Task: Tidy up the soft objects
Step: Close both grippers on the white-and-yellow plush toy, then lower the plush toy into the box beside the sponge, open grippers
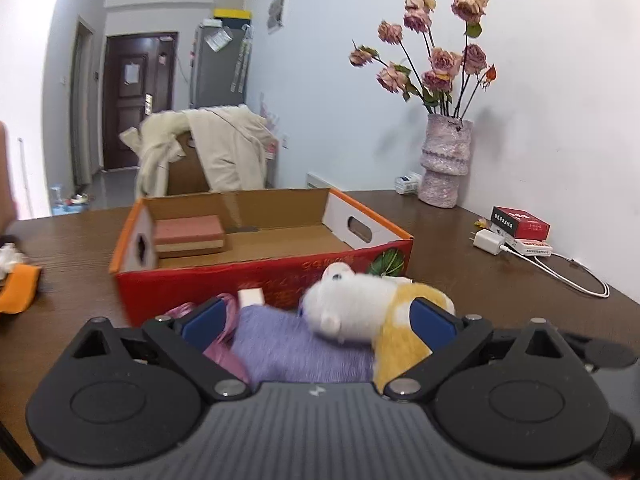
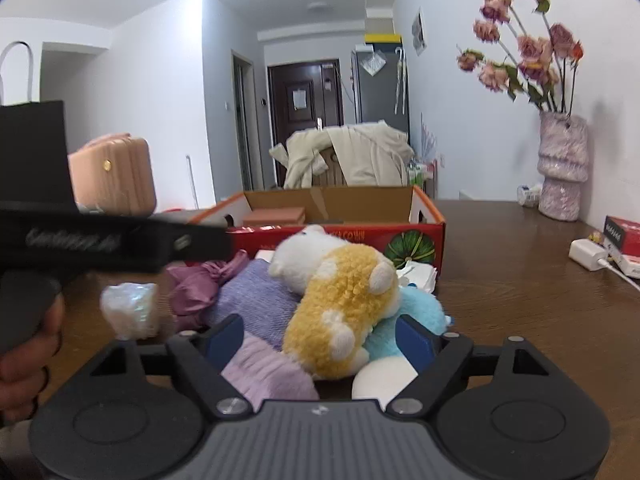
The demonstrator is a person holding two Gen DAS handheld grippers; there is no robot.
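A pile of soft things lies on the brown table in front of a red cardboard box (image 1: pixel 260 276). A white and yellow plush (image 1: pixel 360 308) rests on a purple knitted cloth (image 1: pixel 288 344), with pink fabric (image 1: pixel 224 354) beside it. My left gripper (image 1: pixel 318 316) is open, its blue pads wide apart around the cloth and the plush. From the right wrist, the yellow plush (image 2: pixel 344 304) lies over the purple cloth (image 2: pixel 256 304) and a light blue plush (image 2: pixel 424 312). My right gripper (image 2: pixel 320 340) is open around them. The box (image 2: pixel 400 236) holds a pink sponge block (image 1: pixel 188 234).
A vase of dried roses (image 1: pixel 444 160), a white charger with cable (image 1: pixel 490 242) and a small red packet (image 1: pixel 520 222) stand at the right by the wall. An orange cloth (image 1: pixel 16 288) lies far left. Crumpled plastic wrap (image 2: pixel 128 308), a pink case (image 2: pixel 116 176) and a hand (image 2: pixel 24 360) appear at the left.
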